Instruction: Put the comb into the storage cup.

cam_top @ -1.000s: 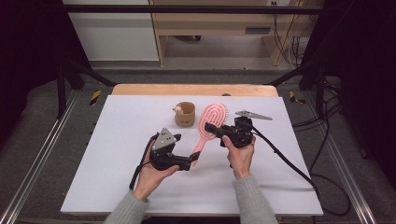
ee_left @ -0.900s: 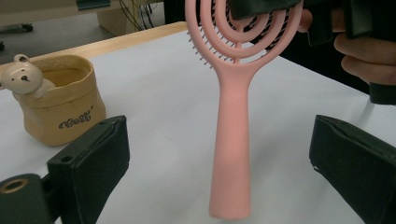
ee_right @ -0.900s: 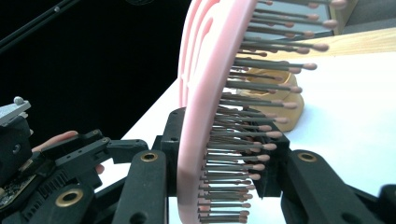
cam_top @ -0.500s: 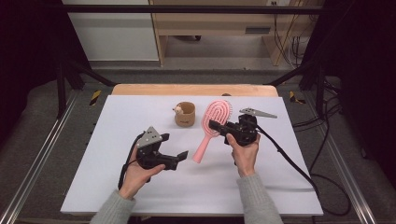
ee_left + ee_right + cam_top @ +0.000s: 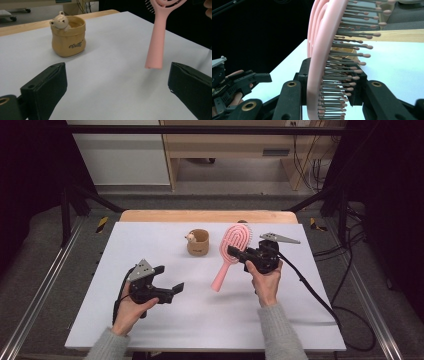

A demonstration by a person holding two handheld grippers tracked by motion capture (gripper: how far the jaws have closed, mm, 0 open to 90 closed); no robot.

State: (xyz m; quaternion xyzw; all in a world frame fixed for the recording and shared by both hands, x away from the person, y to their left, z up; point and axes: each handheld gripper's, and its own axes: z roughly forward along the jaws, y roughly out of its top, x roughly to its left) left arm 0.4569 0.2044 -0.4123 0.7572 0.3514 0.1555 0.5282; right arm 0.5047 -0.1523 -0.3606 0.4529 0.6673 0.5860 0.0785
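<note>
A pink hairbrush [image 5: 220,276] hangs tilted above the white table [image 5: 150,240], handle down and to the left. My right gripper [image 5: 244,255] is shut on its head; in the right gripper view the bristled head [image 5: 320,62] stands clamped between the two black jaws. My left gripper [image 5: 169,279] is held low at the left, open and holding nothing, a short way from the handle's end. Between its wide-apart pads [image 5: 47,85], the left gripper view looks at the handle [image 5: 155,45] and a tan cup with a small bear on its rim [image 5: 68,37]. That cup [image 5: 198,243] stands at the table's back middle.
A wooden strip [image 5: 200,216] runs along the table's far edge. Black frame posts and floor cables [image 5: 350,270] lie to the right. A cable [image 5: 305,285] trails from the right gripper across the table's right side. My left gripper [image 5: 239,82] also appears at lower left.
My left gripper has drawn away to the left from the brush handle's end and sunk a little. The right gripper has kept the brush nearly still.
</note>
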